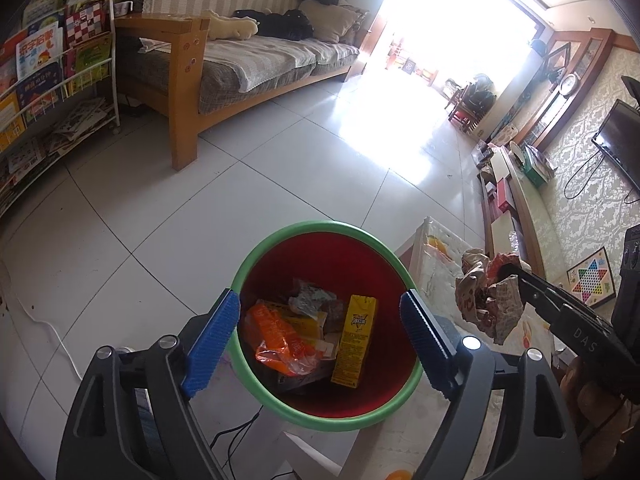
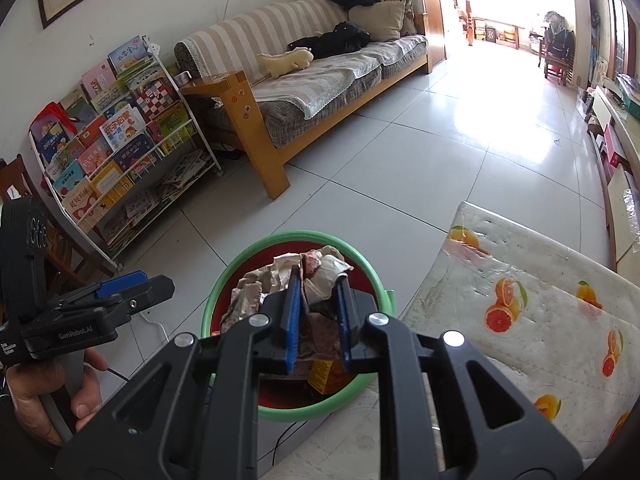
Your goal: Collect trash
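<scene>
**Paper Ball Waits Over the Bin**

Left wrist view shows the left gripper [image 1: 320, 334] with its jaws spread wide and nothing between them, right above the bin [image 1: 280, 240]. Inside the bin lie an orange wrapper [image 1: 276, 338], a grey crumpled bag [image 1: 312, 298] and a yellow carton [image 1: 356, 344]. To the right, the right gripper [image 2: 318, 316] has its jaws pinching a crumpled paper ball [image 1: 486, 300]. In this view the ball hangs beside the bin, over the desk [image 1: 434, 272]. If the jaws let go too soon, I think the ball could hit the rim and roll onto the floor [image 1: 200, 220].
</scene>
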`<state>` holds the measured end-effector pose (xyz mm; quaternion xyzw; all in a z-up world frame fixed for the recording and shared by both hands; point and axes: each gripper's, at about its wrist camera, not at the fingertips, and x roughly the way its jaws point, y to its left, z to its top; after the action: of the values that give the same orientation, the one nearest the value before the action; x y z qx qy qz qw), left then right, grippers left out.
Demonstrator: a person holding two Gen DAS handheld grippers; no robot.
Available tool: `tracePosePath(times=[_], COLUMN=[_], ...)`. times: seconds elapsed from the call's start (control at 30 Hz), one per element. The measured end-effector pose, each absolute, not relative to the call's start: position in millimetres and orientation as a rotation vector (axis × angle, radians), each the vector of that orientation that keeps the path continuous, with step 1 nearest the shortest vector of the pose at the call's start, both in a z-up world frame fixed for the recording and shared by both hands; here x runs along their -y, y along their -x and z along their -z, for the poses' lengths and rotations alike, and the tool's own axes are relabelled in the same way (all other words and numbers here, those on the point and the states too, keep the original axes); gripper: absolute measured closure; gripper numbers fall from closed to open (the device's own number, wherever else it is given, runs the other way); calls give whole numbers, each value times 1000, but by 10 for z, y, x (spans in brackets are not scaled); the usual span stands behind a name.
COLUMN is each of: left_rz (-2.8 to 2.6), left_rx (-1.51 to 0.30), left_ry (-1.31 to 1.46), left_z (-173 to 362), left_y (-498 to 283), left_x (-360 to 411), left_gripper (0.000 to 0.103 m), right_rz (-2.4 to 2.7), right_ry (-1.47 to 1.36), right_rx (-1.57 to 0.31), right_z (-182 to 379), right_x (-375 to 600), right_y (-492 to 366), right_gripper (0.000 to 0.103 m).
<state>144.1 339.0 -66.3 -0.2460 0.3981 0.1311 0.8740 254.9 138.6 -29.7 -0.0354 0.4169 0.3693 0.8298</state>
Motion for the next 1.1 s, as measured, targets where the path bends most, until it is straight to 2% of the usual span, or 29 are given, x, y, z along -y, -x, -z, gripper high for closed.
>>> tracePosePath(times=[0.1,0.33,0.43,0.47,0.53,0.6,0.63,0.83,1.1], left_rz=[-292,-331,-347,-352,-356,-364,-366,-363,-368], left_rx=[-813,-800,-790,-788,-786,-788,-788,-786,-771], left_ry=[515,526,532,532,540,546,549,552,529], left_z=[623,614,608,614,623,641,649,640,549], left_y=[-1362,-1205,-1143,-1124,-1094,-1073,-1062,-1068,-1064], left_x=[-3477,-3651,-3721,-3738,-3766,-3799,-3806,-3817,-3726], left_gripper=[17,16,16,16,15,15,15,14,8], right_rz=[-804,-846,-856,-859,-858,-854,-853,-846,-825], right_ry=[88,129,142,144,140,131,129,162,173], right_rx=[-895,-905,-916,-924,-927,-926,-924,-916,-913], right_z=[343,437,480,496,511,514,514,496,434], right_x=[-1520,-1859,-1983,-2016,-2051,-2055,-2062,-2087,-2012], right_y=[-2531,-2447,-2424,-2422,-2406,-2395,-2390,-2336,-2349], right_gripper=[87,86,81,78,48,29,23,5,5])
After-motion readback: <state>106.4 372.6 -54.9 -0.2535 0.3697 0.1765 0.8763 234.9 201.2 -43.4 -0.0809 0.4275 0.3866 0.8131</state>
